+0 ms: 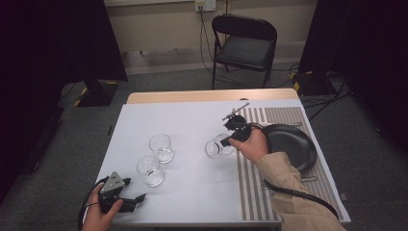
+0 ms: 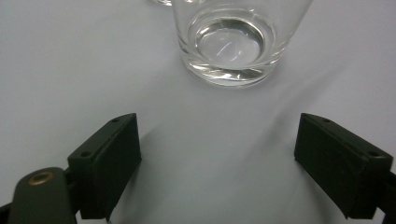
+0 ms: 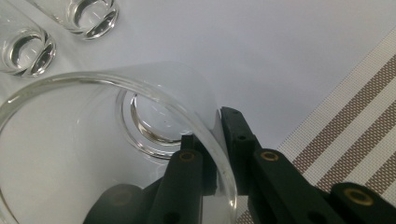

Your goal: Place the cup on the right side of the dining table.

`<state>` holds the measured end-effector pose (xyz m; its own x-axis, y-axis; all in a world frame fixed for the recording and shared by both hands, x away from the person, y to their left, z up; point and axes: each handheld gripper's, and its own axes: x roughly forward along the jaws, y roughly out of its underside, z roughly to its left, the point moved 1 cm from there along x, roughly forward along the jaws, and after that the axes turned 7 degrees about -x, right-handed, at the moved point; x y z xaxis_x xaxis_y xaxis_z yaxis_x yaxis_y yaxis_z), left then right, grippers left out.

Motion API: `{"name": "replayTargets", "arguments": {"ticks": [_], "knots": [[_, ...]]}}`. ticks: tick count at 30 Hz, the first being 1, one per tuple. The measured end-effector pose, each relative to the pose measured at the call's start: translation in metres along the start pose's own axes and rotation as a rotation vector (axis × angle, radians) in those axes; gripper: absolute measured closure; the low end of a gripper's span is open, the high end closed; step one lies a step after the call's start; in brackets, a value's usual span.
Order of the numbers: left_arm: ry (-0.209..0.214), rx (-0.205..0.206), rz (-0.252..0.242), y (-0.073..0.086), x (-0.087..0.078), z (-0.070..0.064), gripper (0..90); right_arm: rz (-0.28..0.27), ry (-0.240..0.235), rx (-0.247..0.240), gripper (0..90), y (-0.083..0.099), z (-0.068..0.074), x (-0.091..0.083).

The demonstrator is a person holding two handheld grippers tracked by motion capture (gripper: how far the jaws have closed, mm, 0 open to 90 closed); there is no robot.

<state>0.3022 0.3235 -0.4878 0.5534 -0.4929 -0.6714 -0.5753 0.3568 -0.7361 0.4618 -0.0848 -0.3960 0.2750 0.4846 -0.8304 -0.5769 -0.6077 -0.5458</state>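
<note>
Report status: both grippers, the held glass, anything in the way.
Right gripper shut on tilted glass rim, one jaw inside. Left gripper open, nearest glass just ahead. Third glass stands apart. Nothing in the way.

Overhead view wide; claw views close, sharing glasses [image 1: 150, 170].

dim room, soft shadows — slight blur

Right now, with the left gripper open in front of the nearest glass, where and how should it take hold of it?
Grip the nearest glass across its straight side wall, coming in level from the person's side. It stands upright, mouth up, and the left gripper already faces it with jaws spread wider than its base. The second glass stands close behind, so I would stop short rather than push through. A rim pinch, as the right gripper uses, would also work.
</note>
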Motion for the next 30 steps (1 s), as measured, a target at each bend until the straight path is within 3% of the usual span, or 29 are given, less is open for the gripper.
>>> {"name": "replayTargets", "arguments": {"ticks": [30], "knots": [[0.0, 0.0, 0.0, 0.0, 0.0, 0.0, 13.6, -0.003, 0.024, 0.045, 85.0, 0.008, -0.022, -0.003]]}}
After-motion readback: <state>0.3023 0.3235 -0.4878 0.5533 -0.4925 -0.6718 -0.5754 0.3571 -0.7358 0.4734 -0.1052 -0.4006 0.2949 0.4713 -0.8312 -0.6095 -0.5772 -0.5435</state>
